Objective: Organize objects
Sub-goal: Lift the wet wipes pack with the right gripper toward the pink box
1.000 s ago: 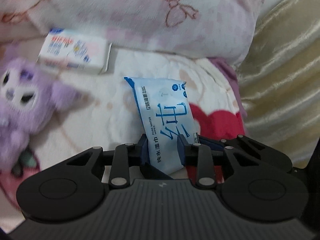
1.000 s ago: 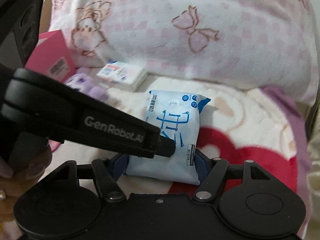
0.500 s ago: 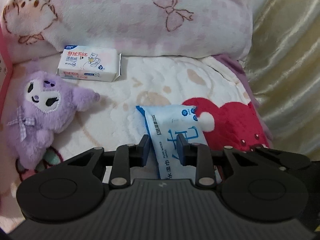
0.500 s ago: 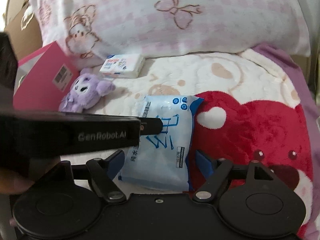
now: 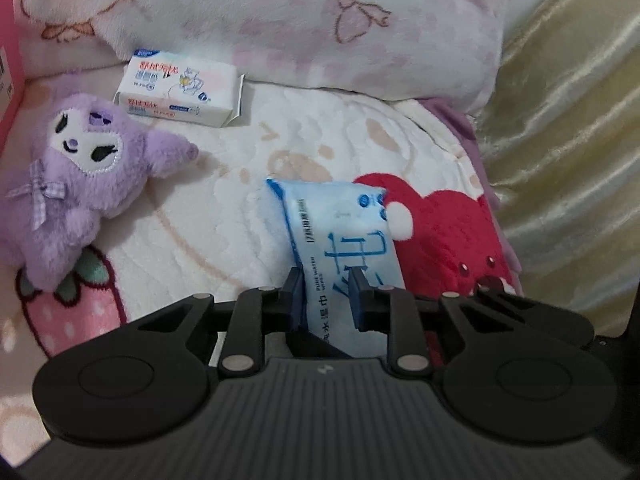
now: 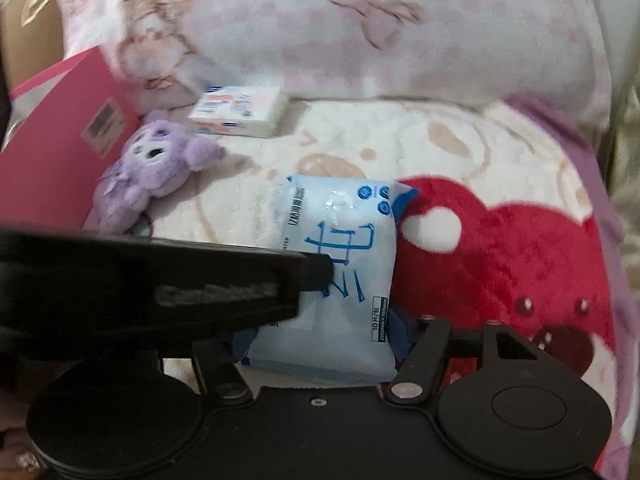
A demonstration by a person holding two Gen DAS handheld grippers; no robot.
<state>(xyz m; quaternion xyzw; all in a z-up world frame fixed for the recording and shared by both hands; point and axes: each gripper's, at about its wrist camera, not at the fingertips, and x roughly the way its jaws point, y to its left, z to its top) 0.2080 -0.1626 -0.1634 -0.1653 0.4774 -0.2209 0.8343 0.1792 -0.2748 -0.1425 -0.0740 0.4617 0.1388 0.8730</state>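
A light blue wet-wipes pack [image 5: 344, 240] lies on the patterned blanket. My left gripper [image 5: 326, 296] is shut on its near edge. In the right wrist view the same pack [image 6: 340, 264] sits between the fingers of my right gripper [image 6: 324, 336], which looks open around its near end. The left gripper's black body [image 6: 160, 276] crosses that view from the left and touches the pack. A purple plush toy [image 5: 76, 184] lies to the left. A white tissue pack [image 5: 178, 92] lies by the pillow.
A large pink-and-white pillow [image 5: 280, 20] stands along the back. A pink box [image 6: 52, 152] stands at the left beside the plush. A gold curtain [image 5: 568, 140] hangs at the right. The blanket [image 6: 500, 248] has a red bear print.
Both grippers pulled back and toward the near side, so the wipes pack sits lower in both views. The plush and tissue pack came into clearer view. The left gripper still pinches the pack.
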